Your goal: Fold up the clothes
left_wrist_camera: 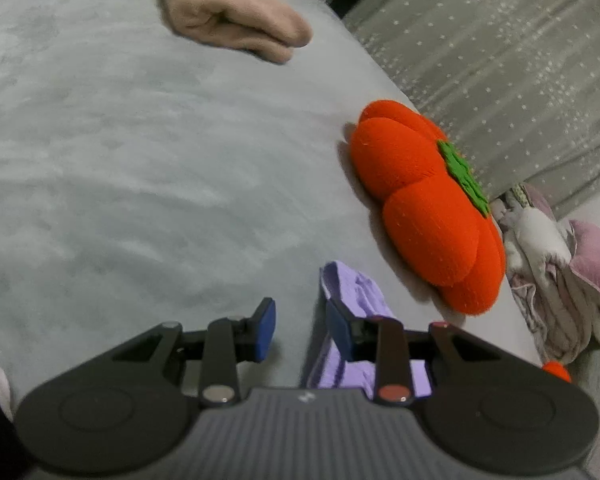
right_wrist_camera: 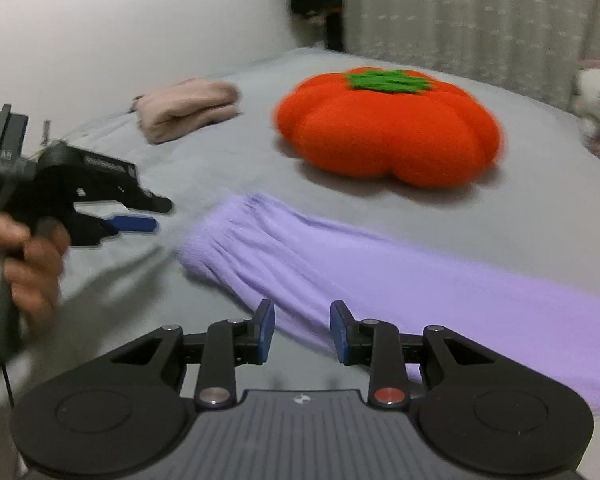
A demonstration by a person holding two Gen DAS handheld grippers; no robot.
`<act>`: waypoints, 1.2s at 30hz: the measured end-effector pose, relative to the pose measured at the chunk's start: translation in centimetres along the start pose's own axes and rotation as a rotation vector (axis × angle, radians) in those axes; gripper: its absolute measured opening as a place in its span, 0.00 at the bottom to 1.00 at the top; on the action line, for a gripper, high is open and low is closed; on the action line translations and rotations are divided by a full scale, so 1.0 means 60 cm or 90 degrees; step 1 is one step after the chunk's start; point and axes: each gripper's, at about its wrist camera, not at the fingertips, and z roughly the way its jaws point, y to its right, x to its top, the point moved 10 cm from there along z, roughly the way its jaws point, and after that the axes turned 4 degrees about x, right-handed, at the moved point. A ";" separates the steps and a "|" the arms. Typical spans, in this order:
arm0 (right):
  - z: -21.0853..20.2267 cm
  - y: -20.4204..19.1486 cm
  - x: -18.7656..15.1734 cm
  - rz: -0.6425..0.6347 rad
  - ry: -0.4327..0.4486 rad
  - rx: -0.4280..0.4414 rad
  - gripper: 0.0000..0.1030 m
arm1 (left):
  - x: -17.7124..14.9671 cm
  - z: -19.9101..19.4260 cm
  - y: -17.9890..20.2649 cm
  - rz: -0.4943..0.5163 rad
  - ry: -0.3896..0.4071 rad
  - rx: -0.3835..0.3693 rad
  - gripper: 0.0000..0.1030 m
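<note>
On the bed, just in front of the orange pumpkin cushion, a lilac fleece garment lies stretched out as a long narrow band, its gathered end pointing away from the cushion's right side toward the left hand-held gripper. That shape suggests it lies doubled lengthwise, though the pictures cannot settle whether a further fold is wanted. Beyond the cushion's left side, well apart from it, a beige garment sits as a compact folded bundle, placed clear of the working space. To the cushion's far right a heap of pale and pink clothes lies off the bed's edge.

Both tools stand with jaws parted and nothing between them. The right hand-held gripper hovers over the near edge of the lilac cloth, probably so it can pinch that edge. The left one, gripped by a hand, hangs beside the gathered end.
</note>
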 end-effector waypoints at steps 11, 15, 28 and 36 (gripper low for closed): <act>0.173 -0.144 0.073 -0.109 -0.080 -0.023 0.36 | 0.035 0.051 -0.056 -0.109 -0.087 -0.022 0.28; 0.201 -0.159 0.080 -0.149 -0.095 -0.066 0.36 | 0.048 0.059 -0.068 -0.139 -0.091 -0.037 0.28; 0.249 -0.137 0.092 -0.175 -0.148 -0.137 0.25 | 0.062 0.083 -0.070 -0.151 -0.110 -0.062 0.28; 0.223 -0.114 0.096 -0.104 -0.121 -0.121 0.08 | 0.058 0.089 -0.063 -0.145 -0.117 -0.068 0.28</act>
